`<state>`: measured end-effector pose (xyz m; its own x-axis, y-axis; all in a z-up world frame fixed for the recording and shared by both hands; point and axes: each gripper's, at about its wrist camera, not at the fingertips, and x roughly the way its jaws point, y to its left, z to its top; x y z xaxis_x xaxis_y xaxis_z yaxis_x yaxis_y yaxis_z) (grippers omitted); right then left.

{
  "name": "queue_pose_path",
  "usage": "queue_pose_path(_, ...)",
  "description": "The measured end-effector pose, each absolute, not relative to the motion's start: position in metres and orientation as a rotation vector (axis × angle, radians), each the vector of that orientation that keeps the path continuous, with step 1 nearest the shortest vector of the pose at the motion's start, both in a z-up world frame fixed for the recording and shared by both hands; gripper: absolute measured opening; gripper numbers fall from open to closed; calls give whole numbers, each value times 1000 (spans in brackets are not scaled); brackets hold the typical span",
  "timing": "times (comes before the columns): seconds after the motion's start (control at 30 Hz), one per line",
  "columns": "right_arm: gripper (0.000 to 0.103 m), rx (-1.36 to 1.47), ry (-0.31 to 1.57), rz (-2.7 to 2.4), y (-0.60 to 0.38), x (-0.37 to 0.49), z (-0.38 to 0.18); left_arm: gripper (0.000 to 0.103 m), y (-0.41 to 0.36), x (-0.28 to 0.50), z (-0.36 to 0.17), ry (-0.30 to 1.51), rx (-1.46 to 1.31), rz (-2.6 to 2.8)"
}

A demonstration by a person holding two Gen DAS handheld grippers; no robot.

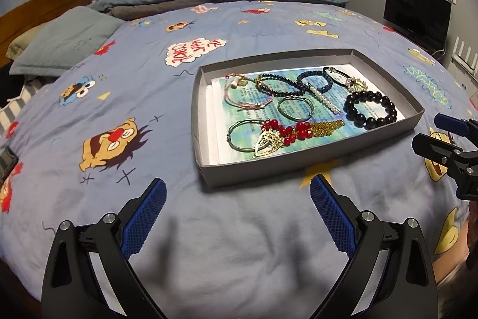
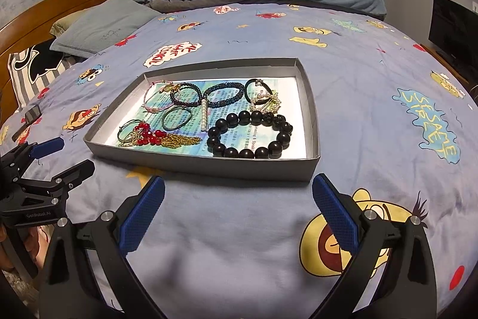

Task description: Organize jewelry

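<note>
Bracelets, among them a black bead bracelet (image 2: 250, 136) in the near right corner, lie inside a grey tray (image 2: 209, 166) on the bed; left gripper (image 1: 239, 201) and right gripper (image 2: 239, 199) hover spread, empty.

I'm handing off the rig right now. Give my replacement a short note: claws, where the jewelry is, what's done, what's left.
Left claw: open, empty, hovering over the bedspread short of the tray.
Right claw: open, empty, also just in front of the tray.
All jewelry lies in the grey cardboard tray on a printed sheet: black bead bracelet at the near right, red bead and gold chain piece at the near left, pearl bar in the middle, thinner bracelets behind.
Done: nothing held; no piece outside the tray.
Left: sorting appears not yet begun; several pieces overlap.
</note>
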<state>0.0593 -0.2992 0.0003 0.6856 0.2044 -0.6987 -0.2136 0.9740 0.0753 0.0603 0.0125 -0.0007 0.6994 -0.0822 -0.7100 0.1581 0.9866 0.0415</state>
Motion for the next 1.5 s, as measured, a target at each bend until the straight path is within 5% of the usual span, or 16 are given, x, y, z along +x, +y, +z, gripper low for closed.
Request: queue_pose_path(1.5,98,-4,782,223,-307,61,0,96,11,60,-2,751,130,-140)
